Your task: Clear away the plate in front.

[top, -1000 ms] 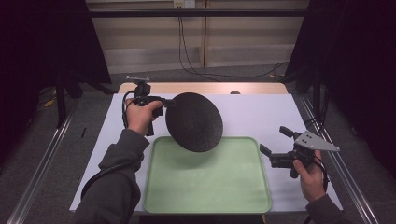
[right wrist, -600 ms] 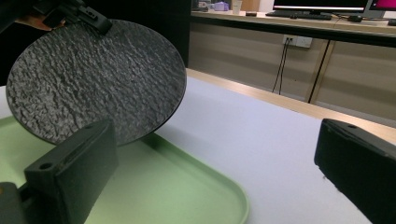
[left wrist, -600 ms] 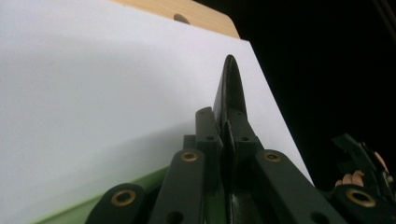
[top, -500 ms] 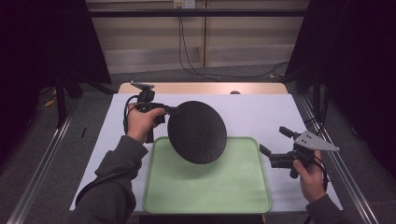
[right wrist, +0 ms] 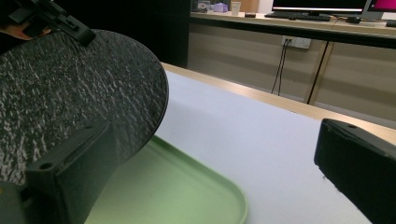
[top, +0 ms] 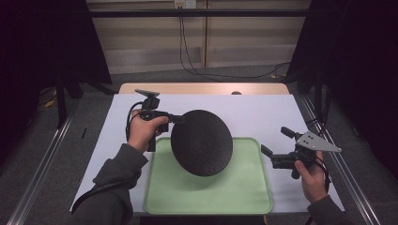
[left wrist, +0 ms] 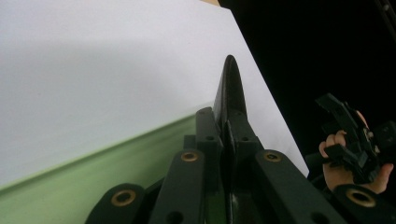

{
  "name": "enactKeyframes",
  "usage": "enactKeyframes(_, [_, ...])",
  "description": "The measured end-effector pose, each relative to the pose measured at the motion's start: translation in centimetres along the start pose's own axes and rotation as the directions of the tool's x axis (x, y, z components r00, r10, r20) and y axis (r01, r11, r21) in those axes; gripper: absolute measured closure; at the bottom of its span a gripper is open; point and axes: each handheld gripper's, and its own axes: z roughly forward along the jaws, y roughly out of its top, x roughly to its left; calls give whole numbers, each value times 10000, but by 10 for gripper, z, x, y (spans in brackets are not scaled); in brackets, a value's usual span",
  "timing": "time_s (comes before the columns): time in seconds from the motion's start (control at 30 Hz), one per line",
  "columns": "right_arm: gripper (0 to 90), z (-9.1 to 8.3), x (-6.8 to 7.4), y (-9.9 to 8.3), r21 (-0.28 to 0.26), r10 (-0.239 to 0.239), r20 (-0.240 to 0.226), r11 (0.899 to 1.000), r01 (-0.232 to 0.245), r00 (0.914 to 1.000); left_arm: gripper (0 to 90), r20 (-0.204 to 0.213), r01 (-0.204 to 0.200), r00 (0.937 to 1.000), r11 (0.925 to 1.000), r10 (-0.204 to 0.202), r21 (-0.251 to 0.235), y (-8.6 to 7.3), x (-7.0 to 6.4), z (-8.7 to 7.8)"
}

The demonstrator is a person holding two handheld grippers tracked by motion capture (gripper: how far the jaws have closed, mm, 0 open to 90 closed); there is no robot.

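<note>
The left gripper [top: 180,118], clenched on the rim of the round black speckled stone plate [top: 202,142], has carried it nearer and rightward in the last second; the plate now hangs tilted over the pale green plastic tray [top: 244,197] rather than off its far left corner. Setting it down in the tray looks close. The right gripper [top: 274,146] waits released over the white bench [top: 263,112], right of the tray.

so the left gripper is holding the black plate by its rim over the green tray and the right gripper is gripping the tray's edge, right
Not quite. The right gripper grips nothing: the high view shows its jaws open, beside the green tray. The left gripper does hold the black plate by its rim, tilted over the tray.
</note>
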Motion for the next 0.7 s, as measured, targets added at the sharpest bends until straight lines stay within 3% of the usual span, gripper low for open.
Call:
enactKeyframes(0.17, [0,0,0,0,45,11,17,10000,-12,10000,856,223,-154,9996,9995,149,258,-5,-5,2])
enactKeyframes(0.37, [0,0,0,0,31,10,10,10000,-10,10000,856,216,-438,9988,9982,430,399,-9,-8,3])
enactKeyframes(0.57, [0,1,0,0,1,60,83,10000,-61,9999,857,350,-409,9986,9979,392,511,-13,-13,5])
enactKeyframes(0.7, [0,0,0,0,16,25,71,10000,-26,10000,857,420,-656,9971,9958,630,646,-17,-14,5])
